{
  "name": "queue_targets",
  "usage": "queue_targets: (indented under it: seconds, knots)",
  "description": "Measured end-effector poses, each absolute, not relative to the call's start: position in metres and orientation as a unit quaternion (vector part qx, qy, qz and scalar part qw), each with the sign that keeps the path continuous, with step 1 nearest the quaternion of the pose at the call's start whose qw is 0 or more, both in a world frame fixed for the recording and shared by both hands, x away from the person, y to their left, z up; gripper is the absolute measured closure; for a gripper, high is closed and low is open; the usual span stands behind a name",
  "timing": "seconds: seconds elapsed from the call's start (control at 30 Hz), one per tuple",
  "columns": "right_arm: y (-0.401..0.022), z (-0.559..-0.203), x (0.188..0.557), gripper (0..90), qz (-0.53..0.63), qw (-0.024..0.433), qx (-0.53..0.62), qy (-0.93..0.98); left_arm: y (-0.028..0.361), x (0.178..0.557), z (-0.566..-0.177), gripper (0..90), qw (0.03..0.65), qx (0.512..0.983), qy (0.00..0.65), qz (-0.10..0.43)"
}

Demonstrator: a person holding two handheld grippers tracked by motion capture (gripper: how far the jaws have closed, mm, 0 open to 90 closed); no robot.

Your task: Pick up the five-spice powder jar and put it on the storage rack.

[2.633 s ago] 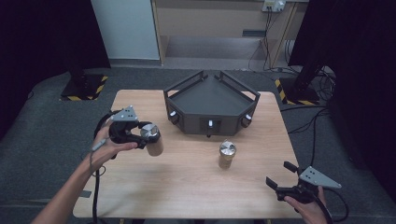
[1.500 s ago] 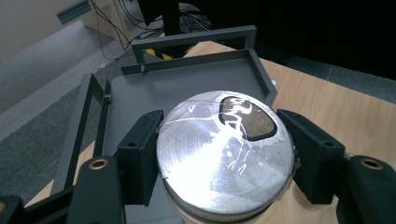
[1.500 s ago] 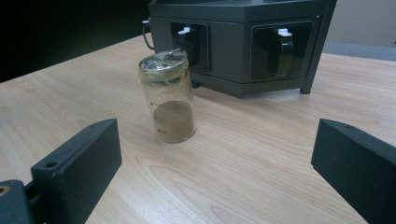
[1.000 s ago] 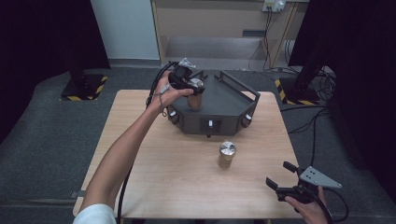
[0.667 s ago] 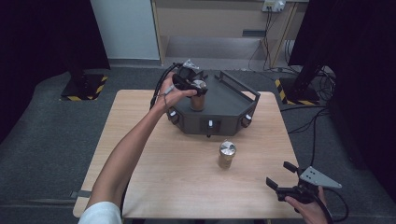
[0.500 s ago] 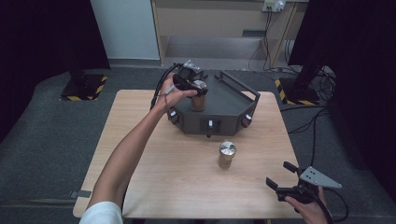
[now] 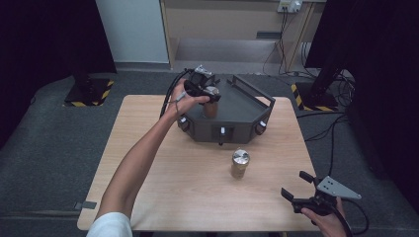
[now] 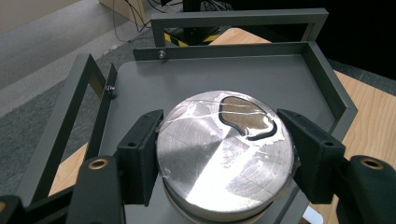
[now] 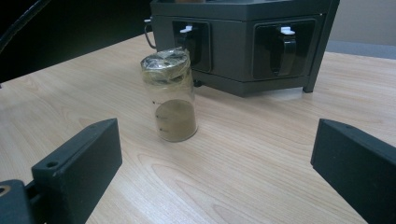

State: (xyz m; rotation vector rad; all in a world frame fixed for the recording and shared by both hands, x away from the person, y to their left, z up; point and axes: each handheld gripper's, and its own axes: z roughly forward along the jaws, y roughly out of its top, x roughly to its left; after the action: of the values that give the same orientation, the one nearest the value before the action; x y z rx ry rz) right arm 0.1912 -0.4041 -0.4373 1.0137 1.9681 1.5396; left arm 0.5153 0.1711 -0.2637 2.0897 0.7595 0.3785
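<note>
My left gripper (image 7: 210,94) is shut on a glass jar with a silver lid (image 8: 226,156), holding it over the flat top of the dark grey machine (image 7: 237,111) at the table's far side. In the left gripper view both black pads (image 8: 140,156) press the jar's lid from either side. A second jar (image 7: 240,163) with brown powder in its lower half stands upright on the wooden table (image 7: 148,128), in front of the machine. My right gripper (image 7: 298,190) rests open near the table's front right corner, its jaws wide apart and pointing at that jar (image 9: 172,95).
The machine's top has a raised metal frame (image 8: 243,21) along its edges. Its front face carries black handles (image 9: 285,49). Grey floor and cables (image 7: 321,131) lie beyond the table's right side.
The left hand lifted the jar from the table's left part and carried it away from me onto the machine's top; in the last second it barely shifted. The right gripper stayed put.
</note>
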Motion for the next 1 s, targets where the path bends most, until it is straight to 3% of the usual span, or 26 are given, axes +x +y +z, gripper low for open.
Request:
queue_targets:
  seconds: [0.1, 0.2, 0.3, 1.0]
  knots:
    - [-0.404, -0.437, 0.191, 2.4, 0.557, 0.220, 0.367, 0.712, 0.169, 0.513, -0.264, 31.6, 0.427, 0.835, 0.310, 0.157]
    - [-0.404, -0.437, 0.191, 2.4, 0.557, 0.220, 0.367, 0.712, 0.166, 0.514, -0.263, 16.3, 0.419, 0.833, 0.327, 0.153]
    - [-0.404, -0.437, 0.191, 2.4, 0.557, 0.221, 0.366, 0.712, 0.166, 0.508, -0.263, 8.5, 0.425, 0.825, 0.333, 0.166]
    - [-0.403, -0.437, 0.192, 2.5, 0.556, 0.218, 0.364, 0.714, 0.195, 0.466, -0.235, 6.8, 0.508, 0.785, 0.303, 0.187]
